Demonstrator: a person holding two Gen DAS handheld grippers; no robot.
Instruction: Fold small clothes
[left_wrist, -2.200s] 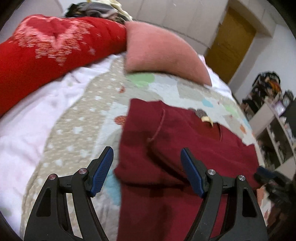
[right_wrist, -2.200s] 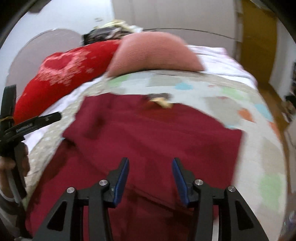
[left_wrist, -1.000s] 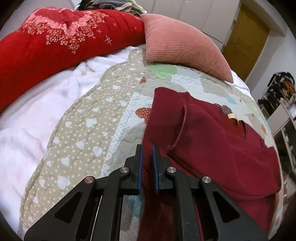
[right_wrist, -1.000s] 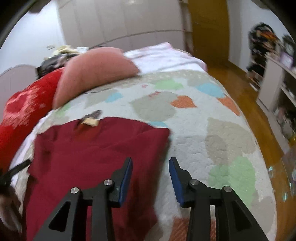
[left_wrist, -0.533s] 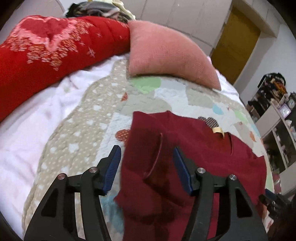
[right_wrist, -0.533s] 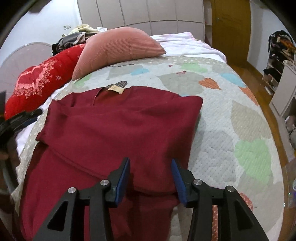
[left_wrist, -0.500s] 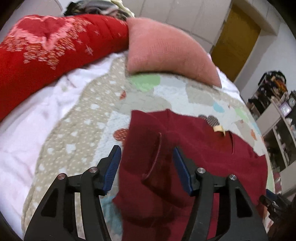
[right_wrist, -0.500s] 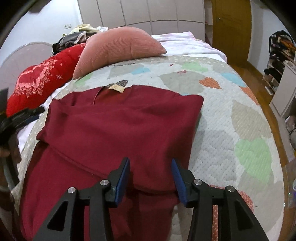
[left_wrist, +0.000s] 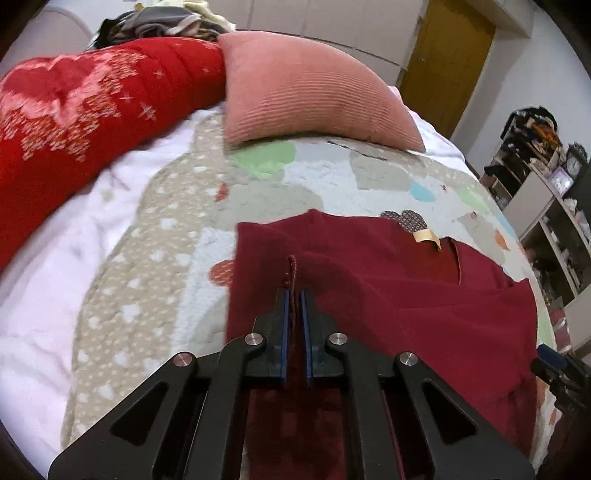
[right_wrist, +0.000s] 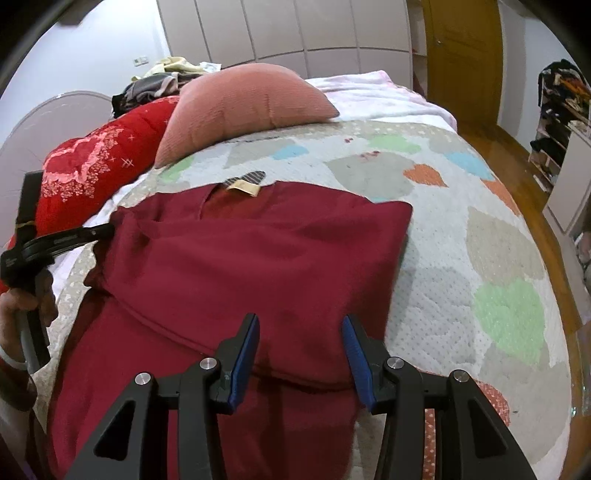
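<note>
Pinching maroon garment (left_wrist: 406, 295) hem: left gripper (left_wrist: 294, 295); hem end hidden. Right gripper (right_wrist: 300, 332) jaws apart.

Matt, soft knit cloth on the dark red sweater (right_wrist: 258, 266), with a ribbed hem edge pinched at the left gripper (left_wrist: 294, 295). Matt black plastic on both gripper frames, blue ridged pads (right_wrist: 356, 350) on the right gripper (right_wrist: 300, 347), shiny metal rivets (left_wrist: 255, 339). Quilted, dimpled cotton on the heart-patch bedspread (right_wrist: 480, 258). Corded, ribbed fabric on the pink cushion (left_wrist: 314, 96). Padded red quilt (left_wrist: 74, 110) with pale stitched pattern. Glossy wood on the floor (right_wrist: 513, 147) and door (left_wrist: 447, 62).
</note>
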